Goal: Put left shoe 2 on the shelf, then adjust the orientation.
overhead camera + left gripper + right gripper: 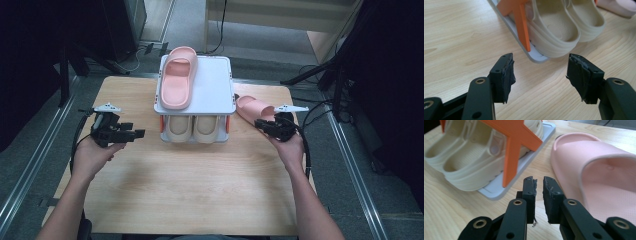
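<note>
Right claw [539, 185], nearly shut w/ nothing between jaws, sits just left of the pink foam slipper [596, 170] on the wooden counter [200, 185] beside the white two-tier rack [215, 85]: reopen, straddle slipper's sidewall, then pinch; left claw [540, 75] open, idle.

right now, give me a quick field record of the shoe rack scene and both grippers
rack: two-tier grey rack with orange supports, mid table
top shelf: one pink slipper
bottom shelf: pair of beige slippers
second pink slipper: on the table, right of the rack
right gripper: jaws nearly closed, nothing between them, beside that slipper
left gripper: jaws wide open, empty, aimed at the rack's lower corner
</note>
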Demonstrator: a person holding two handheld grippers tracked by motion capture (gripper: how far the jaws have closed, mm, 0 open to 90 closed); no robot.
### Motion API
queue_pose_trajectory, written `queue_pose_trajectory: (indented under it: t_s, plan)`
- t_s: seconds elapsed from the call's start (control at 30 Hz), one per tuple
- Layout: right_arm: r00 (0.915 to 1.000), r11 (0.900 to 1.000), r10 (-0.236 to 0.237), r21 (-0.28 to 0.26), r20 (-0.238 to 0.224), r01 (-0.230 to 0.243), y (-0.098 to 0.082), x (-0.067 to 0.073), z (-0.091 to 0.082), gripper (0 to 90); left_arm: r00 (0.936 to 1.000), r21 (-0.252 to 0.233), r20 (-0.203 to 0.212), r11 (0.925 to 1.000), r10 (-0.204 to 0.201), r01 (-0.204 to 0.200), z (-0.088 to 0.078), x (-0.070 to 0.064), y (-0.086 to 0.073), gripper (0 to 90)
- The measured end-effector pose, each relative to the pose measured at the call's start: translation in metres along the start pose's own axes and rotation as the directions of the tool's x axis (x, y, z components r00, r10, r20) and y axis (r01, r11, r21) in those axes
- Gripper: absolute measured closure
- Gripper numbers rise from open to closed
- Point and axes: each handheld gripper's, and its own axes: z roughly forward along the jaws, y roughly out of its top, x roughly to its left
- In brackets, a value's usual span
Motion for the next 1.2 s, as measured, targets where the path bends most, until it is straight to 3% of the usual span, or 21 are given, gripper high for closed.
queue_pose_trajectory:
  t_s: [0.13,0.3,0.53,0.67,0.87,1.2]
  plan:
    - [0.9999,1.0,0.016,0.008,0.005,-0.016,-0.003,-0.009,0.003,81.6,1.0,-0.003,0.001,1.0,0.008,-0.008,0.003,-0.002,-0.009,38.7]
    - [0.9997,1.0,0.002,0.003,0.024,-0.002,-0.005,-0.015,0.004,81.5,1.0,-0.006,-0.001,1.0,0.008,-0.008,0.005,-0.002,-0.016,38.8]
    - [0.9984,1.0,0.017,0.005,0.054,-0.017,-0.007,-0.024,0.003,82.3,0.9998,-0.018,-0.007,0.9997,0.016,-0.017,0.006,-0.001,-0.019,38.8]
    - [0.9956,1.0,0.016,0.009,0.093,-0.017,-0.008,-0.03,0.001,90.0,0.9997,-0.022,-0.013,0.9996,0.02,-0.02,0.006,-0.001,-0.02,38.9]
    - [0.991,0.999,0.046,0.009,0.126,-0.048,-0.009,-0.044,0.004,90.0,0.9997,-0.023,-0.015,0.9995,0.022,-0.022,0.008,-0.001,-0.022,39.0]
    - [0.9844,0.996,0.04,0.073,0.171,-0.053,-0.01,-0.055,0.025,90.0,0.9996,-0.007,-0.022,0.9998,0.017,-0.018,0.006,0.002,-0.029,39.0]
